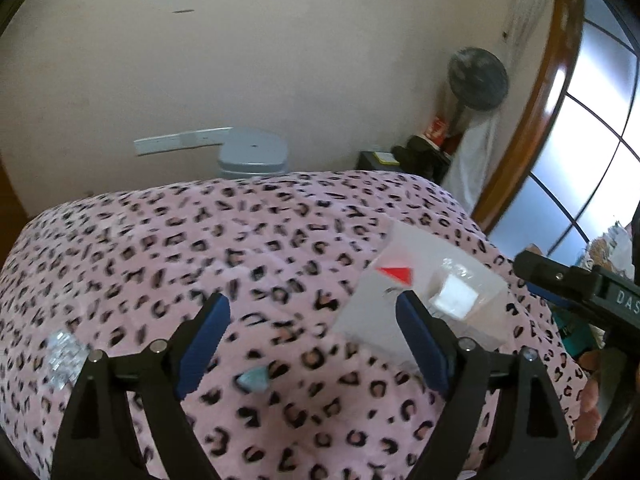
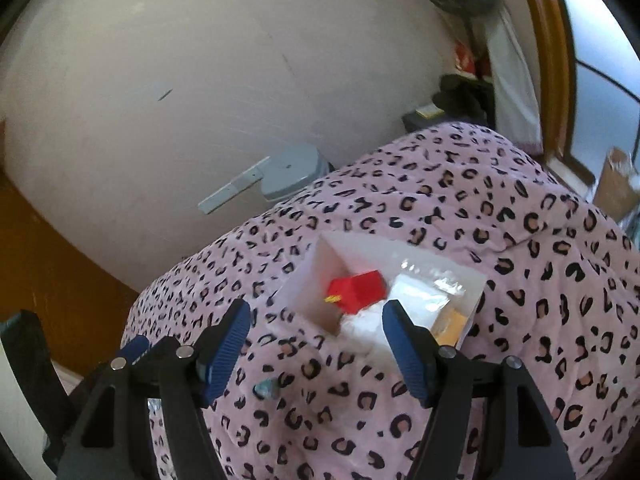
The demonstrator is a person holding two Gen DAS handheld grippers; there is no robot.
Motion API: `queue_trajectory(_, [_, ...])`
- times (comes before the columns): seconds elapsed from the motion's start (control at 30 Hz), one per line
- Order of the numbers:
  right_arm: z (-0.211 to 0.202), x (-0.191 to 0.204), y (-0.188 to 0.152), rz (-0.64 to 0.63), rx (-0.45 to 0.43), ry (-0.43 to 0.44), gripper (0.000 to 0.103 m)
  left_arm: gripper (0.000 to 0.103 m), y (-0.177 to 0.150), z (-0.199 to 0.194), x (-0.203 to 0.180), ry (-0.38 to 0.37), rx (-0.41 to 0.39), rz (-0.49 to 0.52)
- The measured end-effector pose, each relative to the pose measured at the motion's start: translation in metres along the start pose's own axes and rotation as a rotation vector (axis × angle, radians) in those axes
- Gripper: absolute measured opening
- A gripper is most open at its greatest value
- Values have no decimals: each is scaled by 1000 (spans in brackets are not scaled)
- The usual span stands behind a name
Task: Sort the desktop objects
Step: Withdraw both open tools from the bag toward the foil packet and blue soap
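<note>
A white open box (image 2: 400,245) sits on the pink leopard-print blanket (image 2: 520,280). It holds a red block (image 2: 360,288), white plastic bags (image 2: 416,296) and an orange item (image 2: 450,328). A small teal object (image 2: 266,390) lies on the blanket in front of the box. My right gripper (image 2: 316,348) hovers open over the box's near edge, with nothing between its pads. In the left wrist view the box (image 1: 368,312) is to the right and the teal object (image 1: 252,380) lies low between the fingers of my open, empty left gripper (image 1: 314,340). The right gripper (image 1: 580,292) shows at the right edge.
A shiny silver object (image 1: 64,356) lies on the blanket at the left. Beyond the far edge stand a grey lidded bin (image 1: 252,156), a fan (image 1: 478,80) and dark clutter by a wood-framed window (image 1: 532,120). A hand (image 1: 592,400) shows at the right.
</note>
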State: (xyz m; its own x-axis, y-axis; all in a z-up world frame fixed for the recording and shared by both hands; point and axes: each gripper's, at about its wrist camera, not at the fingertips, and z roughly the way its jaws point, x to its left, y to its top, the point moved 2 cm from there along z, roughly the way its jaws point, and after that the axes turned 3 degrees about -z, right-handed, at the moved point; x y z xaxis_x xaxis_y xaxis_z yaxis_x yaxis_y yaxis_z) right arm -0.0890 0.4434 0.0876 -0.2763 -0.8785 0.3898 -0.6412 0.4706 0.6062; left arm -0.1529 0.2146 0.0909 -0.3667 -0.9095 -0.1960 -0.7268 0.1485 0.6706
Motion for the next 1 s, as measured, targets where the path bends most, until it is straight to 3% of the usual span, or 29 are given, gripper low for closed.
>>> queue_trajectory(0.2, [-1,35,-35,-93,37,22,71,91,-38,-36,55,74,-17,-92])
queue_trajectory(0.6, [21,92,-109,-222,155,90,71,91,-110,-67,127,218,54,-189])
queue_trajectory(1.0, [40,143,-166,-322,247,143,71,91,-134,-96,165,340,52,-224])
